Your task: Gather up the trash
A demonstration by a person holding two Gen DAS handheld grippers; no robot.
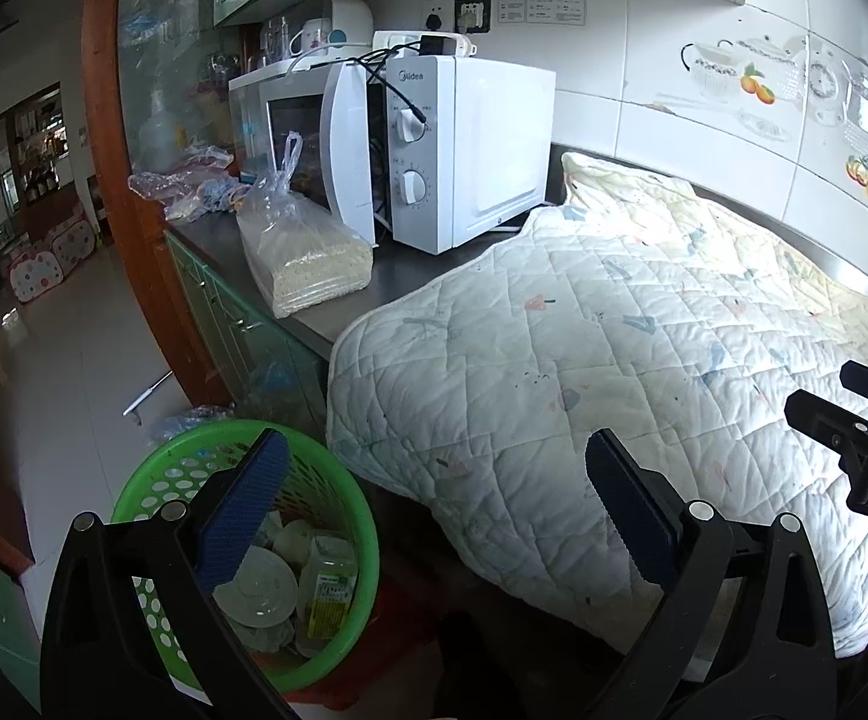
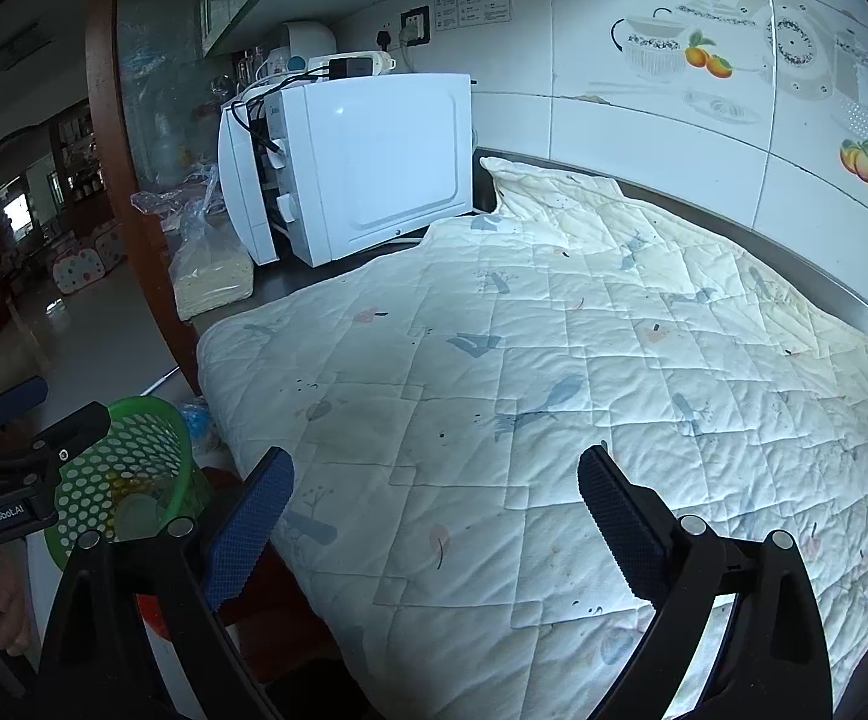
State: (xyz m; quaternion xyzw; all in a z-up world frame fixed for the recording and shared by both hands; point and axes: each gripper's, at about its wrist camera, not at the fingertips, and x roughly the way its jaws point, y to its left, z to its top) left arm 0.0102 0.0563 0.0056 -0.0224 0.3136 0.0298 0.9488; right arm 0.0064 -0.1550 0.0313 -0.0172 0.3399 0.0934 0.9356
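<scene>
Nearest: left gripper (image 1: 434,498), spread wide and empty, hanging over the edge between bin (image 1: 338,492) and quilt (image 1: 554,360). Right gripper (image 2: 434,498) likewise released, empty, above the quilt's near half.

Trash: already down in the green bin on the floor just beside the desk (image 1: 374,282) — a pale lid (image 1: 260,585), a bottle (image 1: 329,591) with a yellow label, other bits too jumbled to tell. No loose trash visible on the quilt.

Possible trouble: bin standing low and off to the left, so a careless swing of the left gripper likely to tip it and spill the contents. Quilt overhanging the desk edge; snagging it with a finger could drag it off. Noodle bag (image 1: 302,252) and crumpled plastic (image 1: 188,186) at the far end easily mistaken for trash.

Surroundings: steel desk, mostly covered by the quilt; microwave (image 1: 434,150) with door ajar; tiled wall (image 1: 704,120) with fruit decals; green cabinets below; tiled floor leading out to a dim room.
</scene>
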